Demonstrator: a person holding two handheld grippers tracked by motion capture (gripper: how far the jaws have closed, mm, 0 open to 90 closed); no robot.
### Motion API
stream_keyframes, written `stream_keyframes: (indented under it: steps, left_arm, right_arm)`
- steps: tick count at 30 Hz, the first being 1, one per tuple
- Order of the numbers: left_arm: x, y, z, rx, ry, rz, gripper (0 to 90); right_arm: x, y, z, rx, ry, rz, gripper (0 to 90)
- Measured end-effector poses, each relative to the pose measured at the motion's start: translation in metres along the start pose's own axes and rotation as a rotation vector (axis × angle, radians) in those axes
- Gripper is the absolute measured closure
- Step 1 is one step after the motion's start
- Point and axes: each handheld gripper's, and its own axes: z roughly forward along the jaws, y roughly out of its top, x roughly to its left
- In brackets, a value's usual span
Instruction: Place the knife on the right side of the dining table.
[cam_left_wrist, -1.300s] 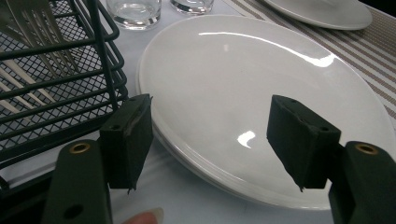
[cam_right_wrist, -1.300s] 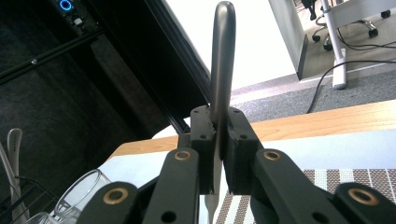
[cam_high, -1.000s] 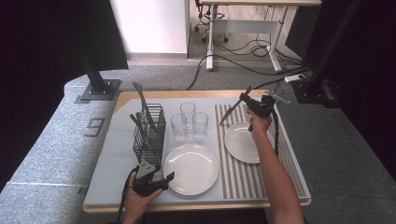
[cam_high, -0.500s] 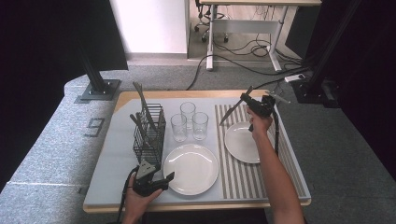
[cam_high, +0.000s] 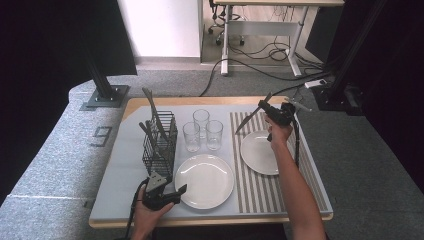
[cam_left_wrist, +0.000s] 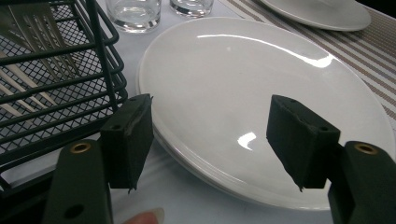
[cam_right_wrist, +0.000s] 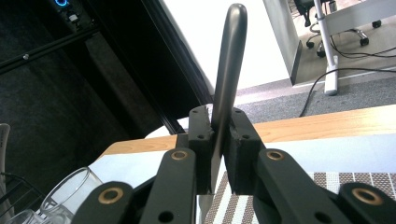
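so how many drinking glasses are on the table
3, grouped between the wire basket and the striped mat: one at the back, one front left, one front right. None seem hidden.

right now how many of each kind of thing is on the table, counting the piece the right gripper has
plates: 2, the near plate and the plate on the striped mat
glasses: 3
wire cutlery basket: 1
striped mat: 1
cutlery piece clamped in the right gripper: 1
total: 8, leaving out the cutlery in the basket, which is too tangled to count
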Motion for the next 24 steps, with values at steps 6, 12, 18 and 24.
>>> stream_keyframes:
  steps: [6,12,18,24]
  left_arm:
    - [-0.0003,-0.0001,0.0004,0.002,-0.002,0.001,31.8]
    - [-0.0006,-0.0001,0.0008,0.005,-0.004,0.002,31.8]
    - [-0.0006,-0.0001,0.0008,0.007,-0.007,0.003,31.8]
    - [-0.0006,0.0000,0.0005,0.006,-0.008,0.004,31.8]
  right_arm:
    - [-0.0019,-0.0011,-0.0024,-0.002,-0.010,-0.008,81.2]
    - [-0.0035,-0.0013,-0.0040,-0.002,-0.017,-0.011,80.7]
    - [-0.0052,-0.0019,-0.0047,-0.004,-0.023,-0.011,80.4]
    - [-0.0061,-0.0022,-0.0051,-0.006,-0.032,-0.010,80.2]
